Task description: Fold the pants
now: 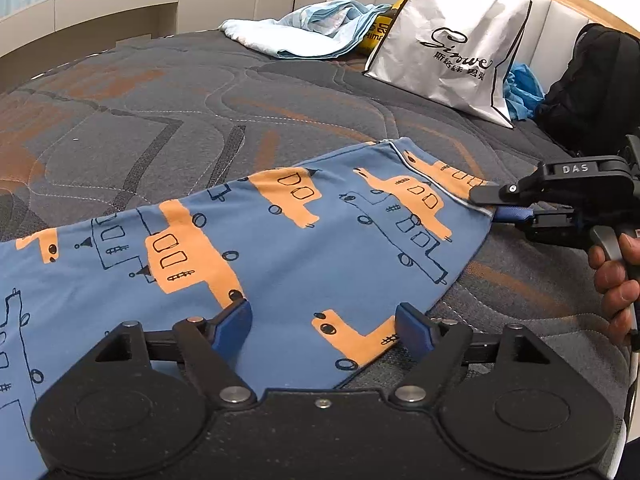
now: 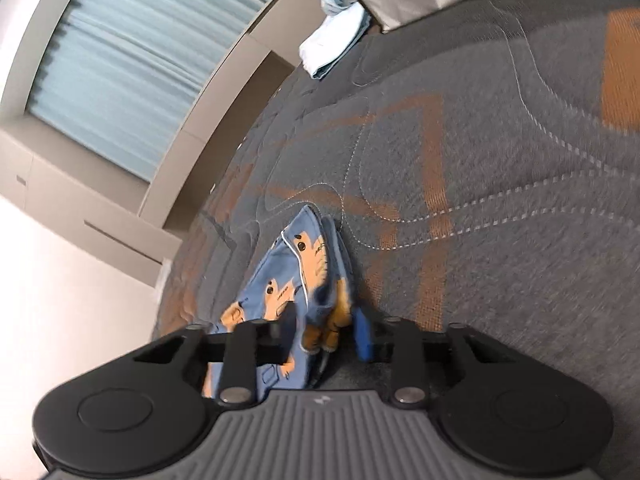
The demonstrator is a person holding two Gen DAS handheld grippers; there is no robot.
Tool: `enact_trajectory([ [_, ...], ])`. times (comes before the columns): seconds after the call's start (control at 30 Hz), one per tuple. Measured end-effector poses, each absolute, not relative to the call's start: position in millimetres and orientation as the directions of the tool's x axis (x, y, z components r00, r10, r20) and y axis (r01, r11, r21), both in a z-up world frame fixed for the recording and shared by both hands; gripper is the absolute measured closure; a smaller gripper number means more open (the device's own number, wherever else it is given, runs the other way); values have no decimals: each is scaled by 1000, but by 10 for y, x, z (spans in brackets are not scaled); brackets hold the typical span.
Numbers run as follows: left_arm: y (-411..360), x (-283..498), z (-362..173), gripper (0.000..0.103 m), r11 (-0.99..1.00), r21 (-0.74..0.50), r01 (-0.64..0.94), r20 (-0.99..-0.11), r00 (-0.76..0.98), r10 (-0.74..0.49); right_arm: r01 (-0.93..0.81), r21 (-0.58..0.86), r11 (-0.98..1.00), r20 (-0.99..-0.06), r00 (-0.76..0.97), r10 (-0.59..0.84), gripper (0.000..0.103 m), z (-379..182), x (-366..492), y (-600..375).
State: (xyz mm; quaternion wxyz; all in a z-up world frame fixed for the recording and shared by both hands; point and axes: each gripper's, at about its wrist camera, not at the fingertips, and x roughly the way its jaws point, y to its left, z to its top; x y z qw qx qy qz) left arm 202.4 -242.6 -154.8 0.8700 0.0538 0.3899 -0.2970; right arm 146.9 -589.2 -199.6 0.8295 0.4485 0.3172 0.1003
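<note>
Quilted grey bed [image 1: 160,128] carries everything. Across it the blue pants [image 1: 280,240] lie flat, long axis running from my left out to the right, where the hem ends. My right gripper [image 1: 494,204] sits at that far end, its fingers closing around the bunched edge (whether the cloth is truly pinched I cannot tell). My left gripper [image 1: 324,326] hovers spread wide over the near edge, holding nothing. I judge the right is nearer the end to be folded leftward.

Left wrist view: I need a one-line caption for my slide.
Open left tongs hover over blue truck-print pants on the bed; right tongs pinch their far corner.
</note>
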Motion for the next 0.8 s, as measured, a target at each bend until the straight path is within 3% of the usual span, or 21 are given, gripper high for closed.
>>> enact_trajectory([
  [0.53,-2274,2085,-1528,21,808,-248,534,-676,502,-539,11,770,639,-406,780,476,83,-1622,1462,-5629],
  [0.63,-2106,2154,-1489,21,795,-369,482,-640,489,-593,-61,745,665,-398,759,515,84,-1431,1495,-5449],
  [0.8,-1545,2373,-1536,9,668,-693,272,-497,492,-715,-173,693,700,-406,709,576,84,-1209,1512,-5079],
])
